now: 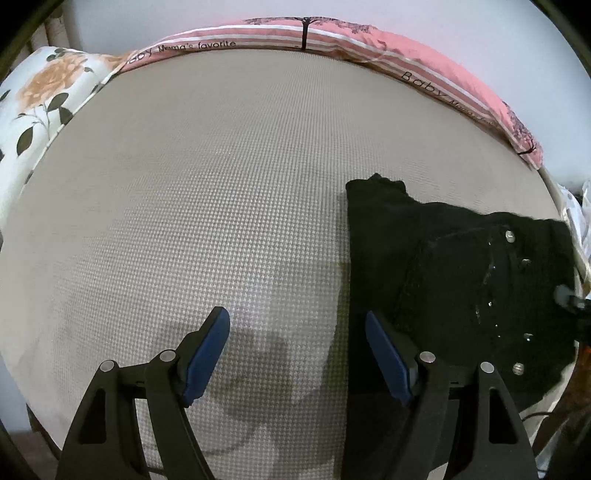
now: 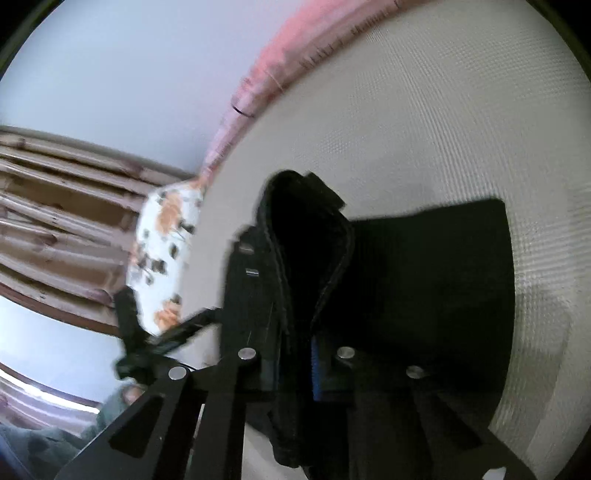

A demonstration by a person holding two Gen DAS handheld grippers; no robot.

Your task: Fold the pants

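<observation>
The black pants [image 1: 454, 269] lie folded on the beige textured bed surface [image 1: 207, 206] at the right, waistband with metal studs toward the right edge. My left gripper [image 1: 295, 332] is open and empty, hovering over the bed just left of the pants; its right finger [image 1: 388, 358] is at the pants' left edge. In the tilted right wrist view, my right gripper [image 2: 295, 369] is shut on the pants' waistband edge [image 2: 306, 266], lifting a fold of it; the rest of the pants [image 2: 436, 280] lie flat beyond.
A pink striped blanket [image 1: 332, 33] runs along the bed's far edge by the wall. A floral pillow [image 1: 40, 107] lies at the far left; it also shows in the right wrist view [image 2: 166, 254]. The left gripper's black frame [image 2: 147, 339] shows there. Curtains [image 2: 55, 206] hang behind.
</observation>
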